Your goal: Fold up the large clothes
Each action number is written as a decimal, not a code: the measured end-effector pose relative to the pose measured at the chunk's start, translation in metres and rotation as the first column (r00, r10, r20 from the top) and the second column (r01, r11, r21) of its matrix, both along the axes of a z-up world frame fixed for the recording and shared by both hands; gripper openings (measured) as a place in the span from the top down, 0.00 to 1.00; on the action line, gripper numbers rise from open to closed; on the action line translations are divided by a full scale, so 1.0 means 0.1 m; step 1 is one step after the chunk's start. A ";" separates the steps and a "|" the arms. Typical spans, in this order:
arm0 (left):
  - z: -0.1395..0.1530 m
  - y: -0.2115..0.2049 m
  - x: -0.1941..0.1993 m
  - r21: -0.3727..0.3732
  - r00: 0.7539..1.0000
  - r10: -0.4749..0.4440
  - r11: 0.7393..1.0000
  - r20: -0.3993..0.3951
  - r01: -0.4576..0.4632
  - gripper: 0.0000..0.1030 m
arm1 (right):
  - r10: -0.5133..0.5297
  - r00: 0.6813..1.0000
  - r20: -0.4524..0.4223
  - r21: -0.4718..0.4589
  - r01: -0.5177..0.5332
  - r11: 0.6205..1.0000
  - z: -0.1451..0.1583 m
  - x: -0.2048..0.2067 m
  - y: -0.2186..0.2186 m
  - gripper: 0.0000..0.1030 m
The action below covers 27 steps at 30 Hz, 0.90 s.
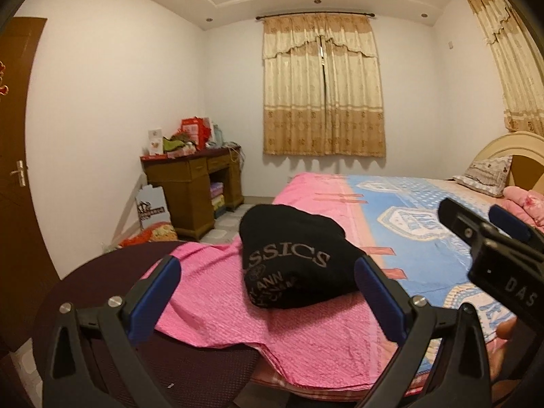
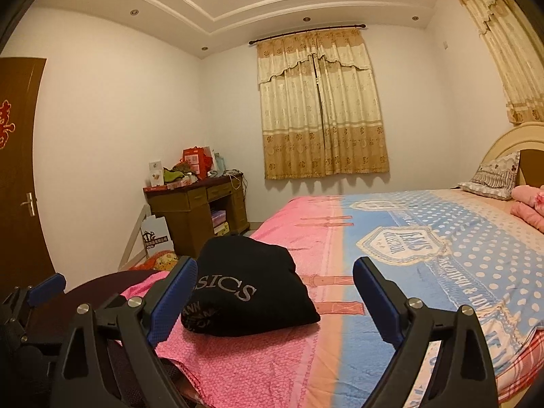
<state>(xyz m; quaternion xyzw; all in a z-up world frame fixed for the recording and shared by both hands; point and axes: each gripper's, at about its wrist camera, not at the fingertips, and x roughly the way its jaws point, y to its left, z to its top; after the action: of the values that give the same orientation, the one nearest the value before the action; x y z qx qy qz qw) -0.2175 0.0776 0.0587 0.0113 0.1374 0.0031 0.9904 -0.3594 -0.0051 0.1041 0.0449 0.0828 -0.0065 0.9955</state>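
Note:
A black garment with grey lettering lies folded into a compact bundle on the pink end of the bed; it shows in the right wrist view too. My left gripper stands open just short of the bundle, nothing between its blue pads. My right gripper is open as well, held back from the bundle, which lies ahead of its left finger. In the left wrist view the right gripper's body sits at the right edge.
The bed's blue and pink cover stretches right to a pillow and headboard. A dark round surface lies at the bed's near left corner. A cluttered wooden desk stands in the far corner, a brown door on the left.

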 end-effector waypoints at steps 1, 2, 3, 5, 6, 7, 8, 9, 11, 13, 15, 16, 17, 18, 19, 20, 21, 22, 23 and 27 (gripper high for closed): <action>0.01 0.00 -0.01 0.004 1.000 0.008 1.000 0.009 -0.008 0.00 | 0.003 1.000 0.004 0.005 -0.003 1.000 0.00 -0.01 0.00 0.09; 0.03 0.01 -0.03 0.007 1.000 0.014 1.000 0.017 -0.014 0.00 | 0.009 1.000 0.016 0.009 -0.009 1.000 0.00 -0.05 0.01 0.09; 0.03 0.01 -0.04 0.008 1.000 0.019 1.000 0.023 -0.020 0.00 | 0.014 1.000 0.027 0.010 -0.014 1.000 0.01 -0.07 0.01 0.09; 0.04 0.02 -0.05 0.014 0.999 0.029 0.999 0.032 -0.029 0.00 | 0.027 0.999 0.043 0.001 -0.027 1.000 0.00 -0.11 0.03 0.08; 0.05 0.03 -0.05 0.014 0.999 0.032 0.999 0.035 -0.032 0.00 | 0.029 0.998 0.047 -0.007 -0.029 1.000 0.01 -0.11 0.04 0.07; 0.05 0.04 -0.06 0.015 0.999 0.032 0.999 0.038 -0.033 0.00 | 0.030 0.998 0.049 -0.014 -0.030 0.999 0.01 -0.12 0.06 0.07; 0.05 0.03 -0.06 0.014 0.999 0.032 0.999 0.039 -0.033 0.00 | 0.032 0.998 0.050 -0.019 -0.031 0.999 0.01 -0.12 0.07 0.07; 0.05 0.03 -0.06 0.012 0.999 0.033 0.999 0.039 -0.033 0.00 | 0.035 0.998 0.049 -0.022 -0.034 0.999 0.01 -0.12 0.08 0.07; 0.05 0.04 -0.06 0.013 0.999 0.032 0.999 0.038 -0.033 0.00 | 0.037 0.998 0.044 -0.021 -0.037 0.999 0.01 -0.11 0.06 0.06; 0.05 0.04 -0.07 0.011 0.999 0.034 0.999 0.035 -0.034 0.00 | 0.042 0.999 0.034 -0.015 -0.041 0.999 0.01 -0.11 0.06 0.06; 0.05 0.05 -0.06 0.011 0.999 0.034 0.999 0.035 -0.034 0.00 | 0.046 0.999 0.023 -0.006 -0.046 0.999 -0.01 -0.09 0.05 0.06; 0.05 0.05 -0.06 0.010 0.999 0.035 0.999 0.033 -0.036 0.00 | 0.046 0.999 0.021 -0.003 -0.046 0.999 -0.01 -0.09 0.05 0.06; 0.05 0.05 -0.06 0.009 0.999 0.037 0.999 0.033 -0.037 0.00 | 0.046 0.999 0.019 0.000 -0.046 0.999 -0.02 -0.08 0.04 0.06; 0.04 0.04 -0.06 0.009 0.999 0.038 0.999 0.032 -0.038 0.00 | 0.047 0.999 0.017 0.002 -0.047 0.999 -0.02 -0.07 0.04 0.06; 0.04 0.03 -0.06 0.010 0.999 0.039 0.999 0.031 -0.039 0.00 | 0.047 0.999 0.015 0.003 -0.047 0.999 -0.02 -0.07 0.03 0.06; 0.04 0.03 -0.06 0.009 0.999 0.039 0.999 0.030 -0.039 0.00 | 0.047 0.999 0.014 0.006 -0.047 0.999 -0.03 -0.07 0.02 0.06; 0.04 0.03 -0.06 0.008 0.999 0.037 0.999 0.031 -0.038 0.00 | 0.048 0.999 0.013 0.007 -0.048 0.999 -0.03 -0.07 0.02 0.06; 0.04 0.03 -0.06 0.008 0.999 0.036 0.999 0.030 -0.037 0.00 | 0.048 0.999 0.013 0.008 -0.048 0.999 -0.03 -0.08 0.03 0.06; 0.04 0.03 -0.06 0.009 0.999 0.037 0.999 0.029 -0.037 0.00 | 0.049 0.999 0.011 0.009 -0.049 0.999 -0.04 -0.06 0.04 0.06; 0.04 0.02 -0.05 0.009 0.999 0.038 0.999 0.029 -0.038 0.00 | 0.052 0.999 0.013 0.011 -0.052 0.999 -0.04 -0.06 0.03 0.06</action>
<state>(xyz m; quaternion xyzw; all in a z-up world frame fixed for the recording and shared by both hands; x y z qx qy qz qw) -0.2225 0.0797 0.0630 0.0132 0.1231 0.0225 0.9920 -0.3655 -0.0023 0.1002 0.0482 0.0778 0.0201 0.9956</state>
